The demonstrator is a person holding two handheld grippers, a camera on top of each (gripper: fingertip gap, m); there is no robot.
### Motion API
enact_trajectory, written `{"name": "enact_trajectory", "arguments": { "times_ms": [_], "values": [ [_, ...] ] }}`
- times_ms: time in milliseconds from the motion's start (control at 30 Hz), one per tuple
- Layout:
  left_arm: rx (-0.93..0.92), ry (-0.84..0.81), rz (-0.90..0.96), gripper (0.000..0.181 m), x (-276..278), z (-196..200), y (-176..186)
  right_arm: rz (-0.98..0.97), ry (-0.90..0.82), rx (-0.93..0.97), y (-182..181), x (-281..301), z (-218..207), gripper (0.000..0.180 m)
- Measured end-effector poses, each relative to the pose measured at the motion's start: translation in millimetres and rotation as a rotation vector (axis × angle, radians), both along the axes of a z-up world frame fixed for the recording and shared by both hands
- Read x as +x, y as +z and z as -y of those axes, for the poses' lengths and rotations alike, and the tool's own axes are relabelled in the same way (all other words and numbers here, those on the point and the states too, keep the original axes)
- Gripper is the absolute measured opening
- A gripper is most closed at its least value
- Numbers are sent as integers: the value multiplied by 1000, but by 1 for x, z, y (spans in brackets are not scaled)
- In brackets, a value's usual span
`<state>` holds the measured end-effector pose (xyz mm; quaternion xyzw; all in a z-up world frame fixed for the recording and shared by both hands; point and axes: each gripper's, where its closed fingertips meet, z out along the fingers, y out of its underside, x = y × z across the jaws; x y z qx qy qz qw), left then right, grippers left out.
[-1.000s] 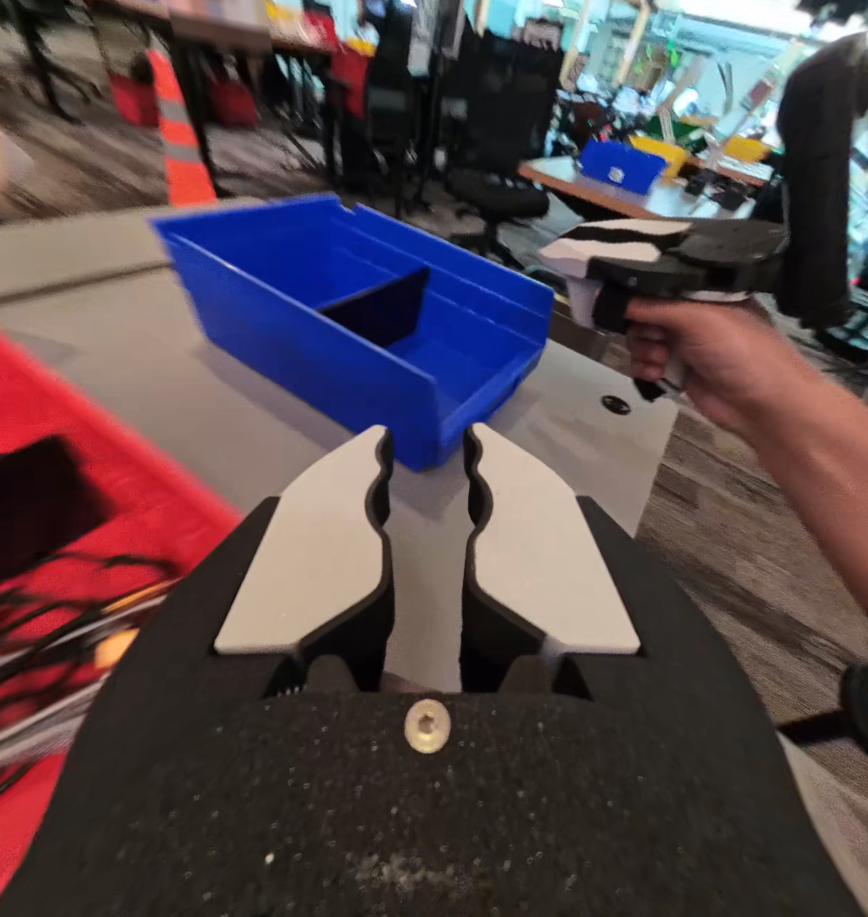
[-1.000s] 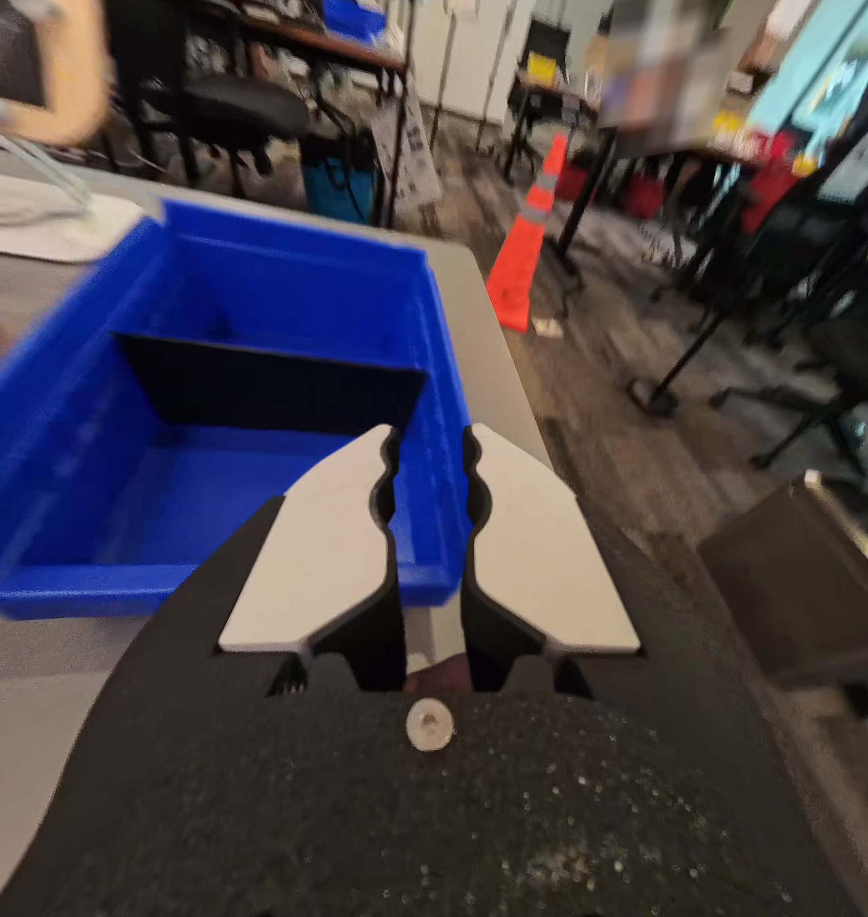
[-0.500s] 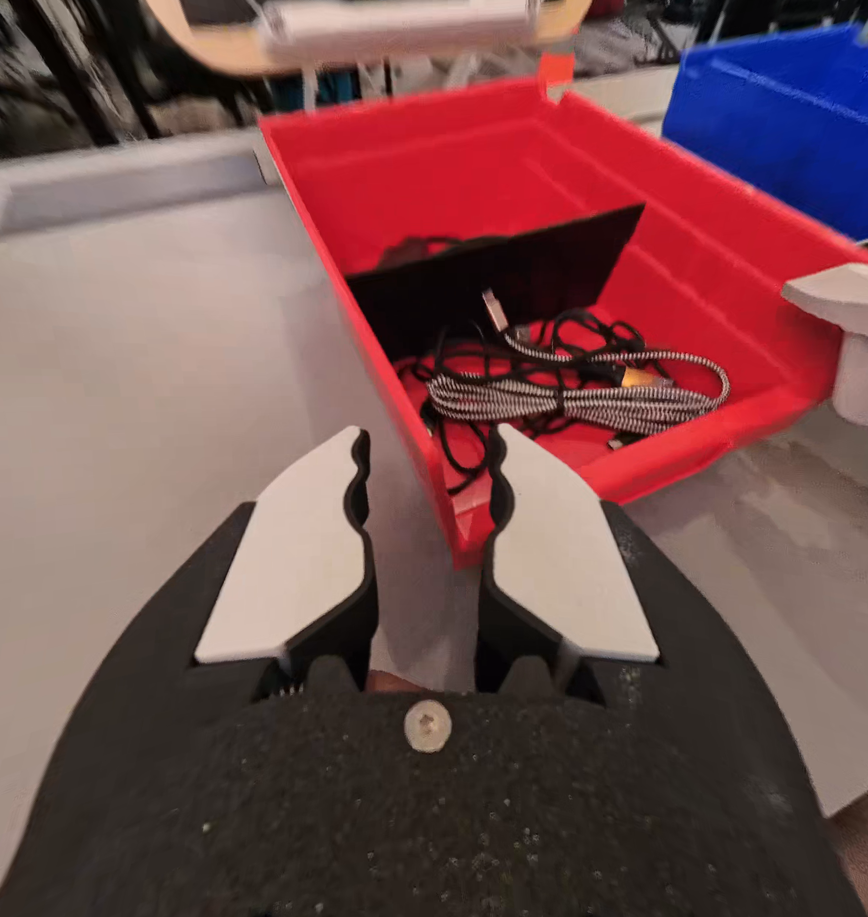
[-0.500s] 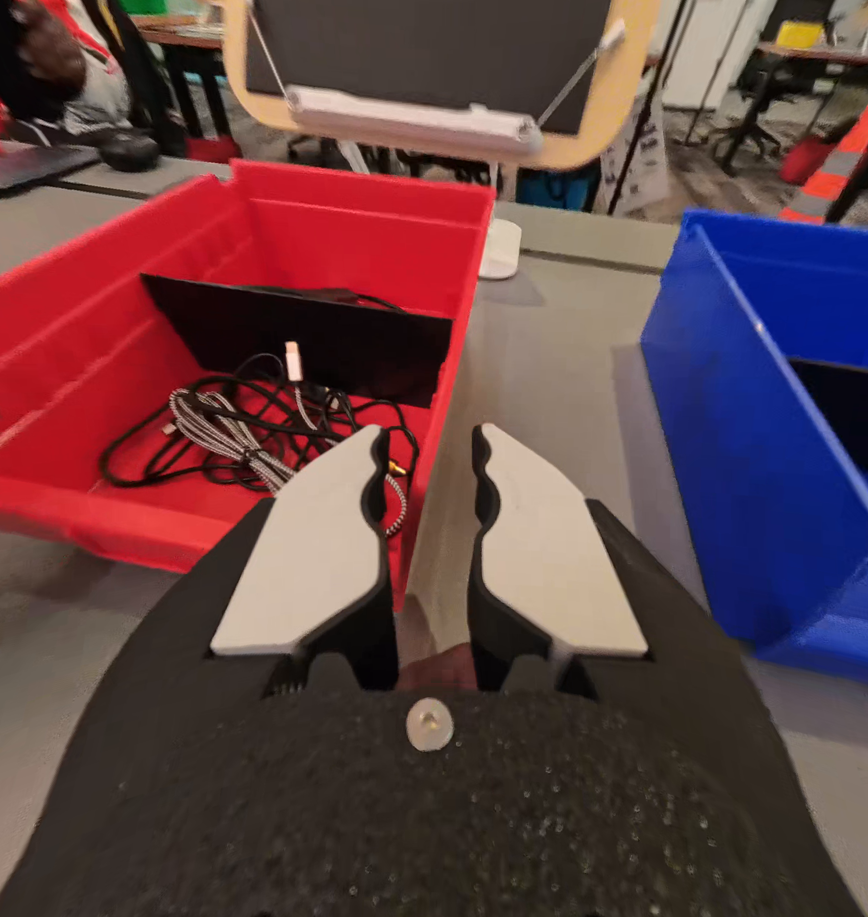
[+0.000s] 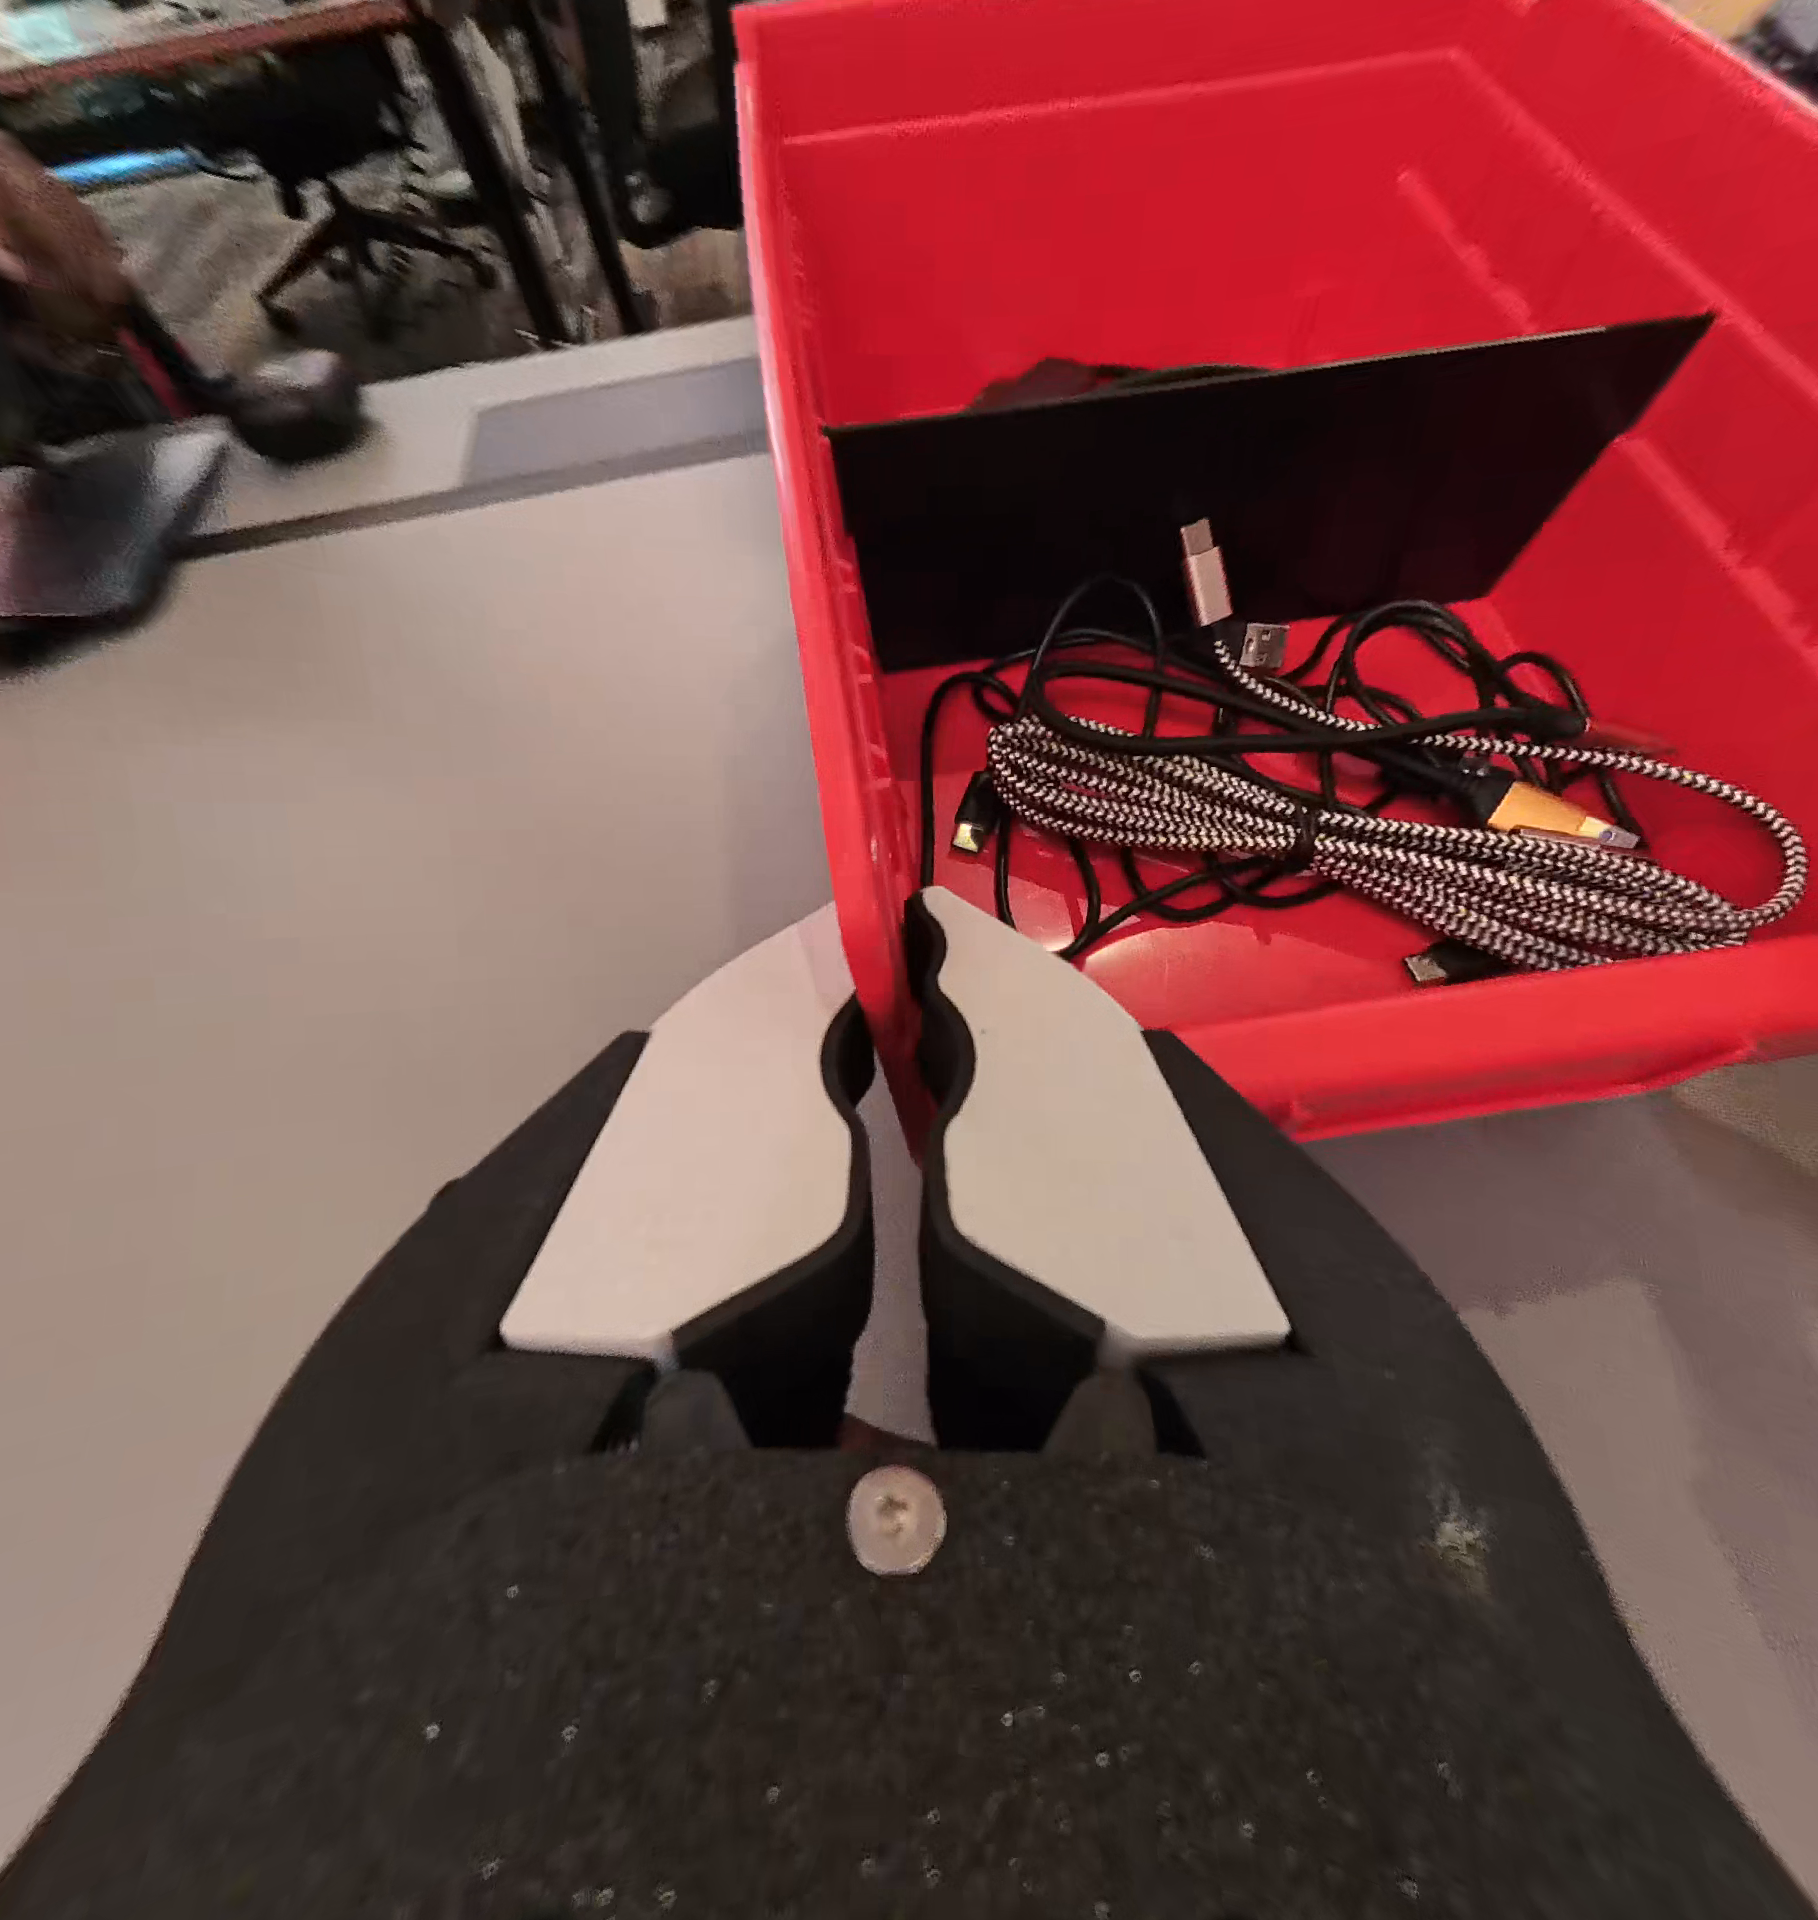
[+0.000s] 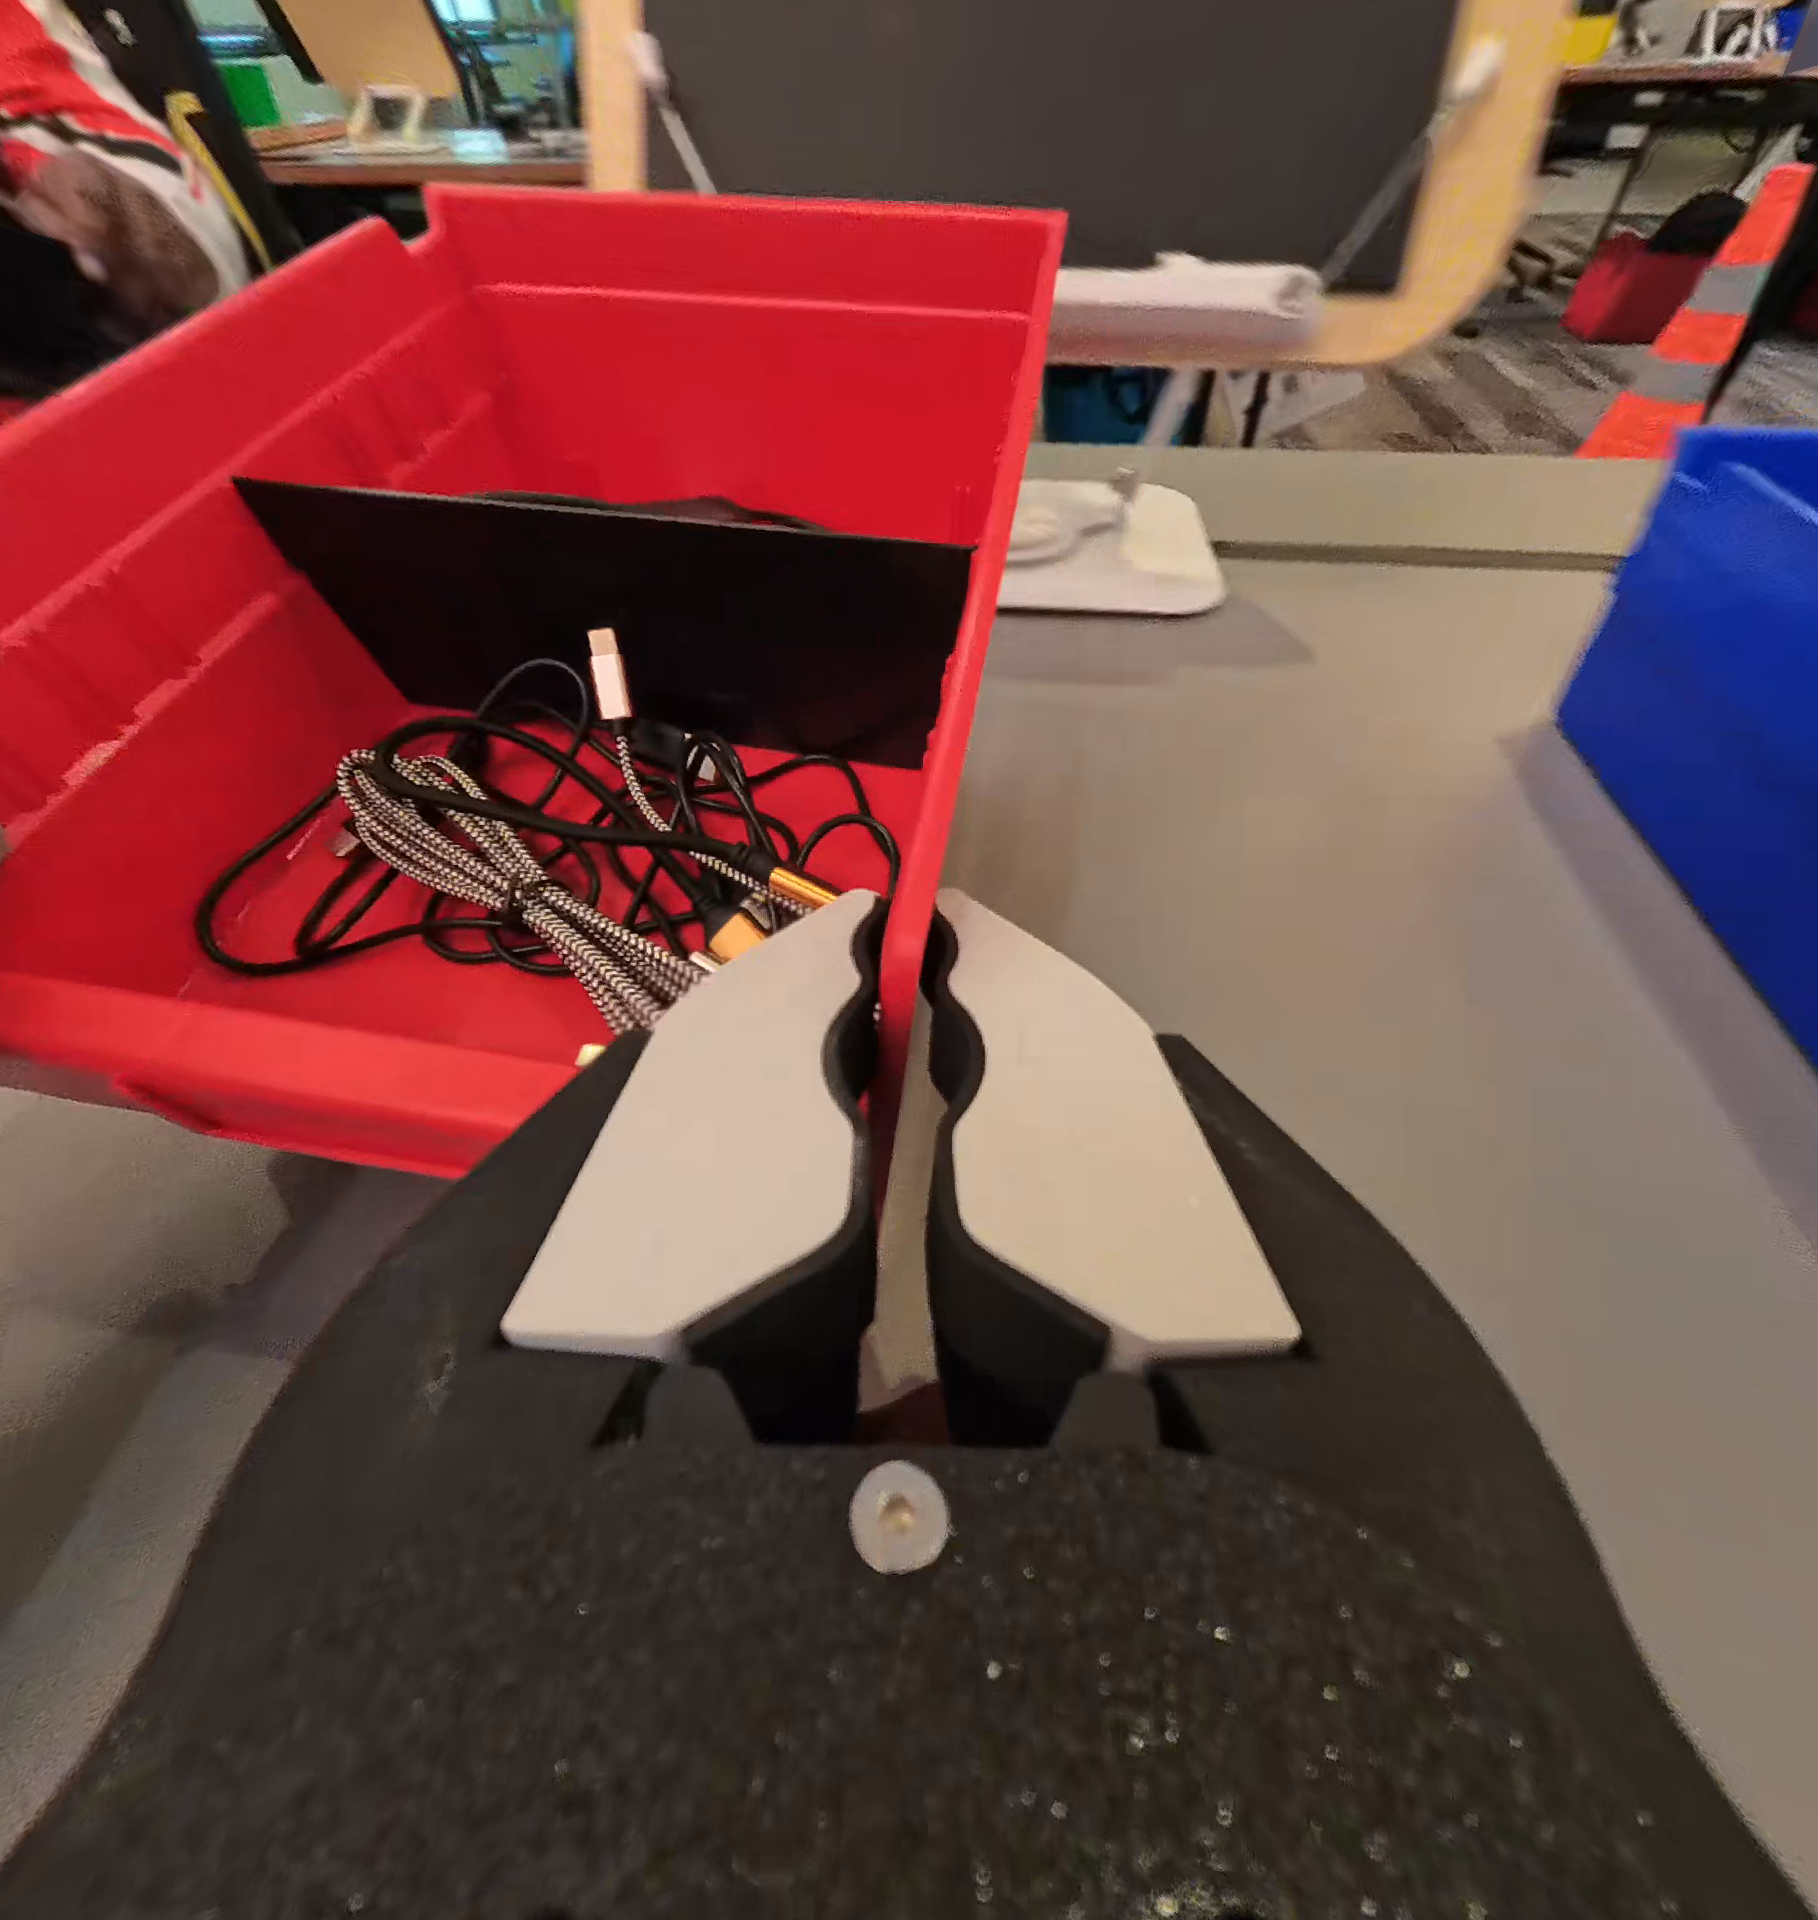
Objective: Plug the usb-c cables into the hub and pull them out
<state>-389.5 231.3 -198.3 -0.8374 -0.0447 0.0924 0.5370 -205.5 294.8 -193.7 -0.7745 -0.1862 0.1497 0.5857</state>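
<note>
A red bin (image 5: 1300, 208) stands on the grey table. Its front compartment holds a tangle of cables: a black-and-white braided bundle (image 5: 1352, 831), thin black cables, a silver plug (image 5: 1201, 577) and an orange plug (image 5: 1539, 816). A black divider (image 5: 1248, 499) crosses the bin; something dark lies behind it, mostly hidden. I see no hub clearly. My left gripper (image 5: 884, 935) is shut on the bin's left wall near the front corner. My right gripper (image 6: 900, 935) is shut on the bin's right wall (image 6: 972, 623). The cables (image 6: 531, 894) also show in the right wrist view.
A blue bin (image 6: 1757, 707) stands on the table to the right of the red one. A white flat base (image 6: 1113, 551) sits behind the red bin under a wooden-framed dark panel (image 6: 1092, 104). An orange cone (image 6: 1705, 322) and chairs stand beyond the table. Some 20 cm of space lies between my two pairs of fingers.
Both grippers have swung from the blue bin to the red bin. Their jaws have narrowed and now clamp its left and right side walls.
</note>
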Motion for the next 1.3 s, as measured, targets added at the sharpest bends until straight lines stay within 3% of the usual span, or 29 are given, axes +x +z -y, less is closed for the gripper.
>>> {"name": "enact_trajectory", "arguments": {
  "times_ms": [300,500,667,733,833,967,1100,1233,1300],
  "values": [
    [-39,149,106,1,-143,53,-10,61,164,-48,-14,-150,38,6],
    [-60,205,209,2,-163,59,-29,71,204,-45,-26,-170,49,9],
    [25,247,372,13,-163,61,-23,111,550,-125,-28,-166,70,20],
    [55,252,360,22,-163,64,-14,100,711,-159,-24,-149,82,35],
    [85,297,275,27,-167,72,-3,129,868,-172,-24,-92,93,37],
    [197,435,123,27,-174,96,33,99,895,-222,-38,11,95,35],
    [239,265,54,27,-115,91,58,-182,890,-257,-26,107,110,29],
    [195,-89,327,26,6,80,32,-267,607,-144,2,184,77,26],
    [177,-133,358,24,40,88,15,-236,405,-93,-1,228,54,26]
  ]
}}
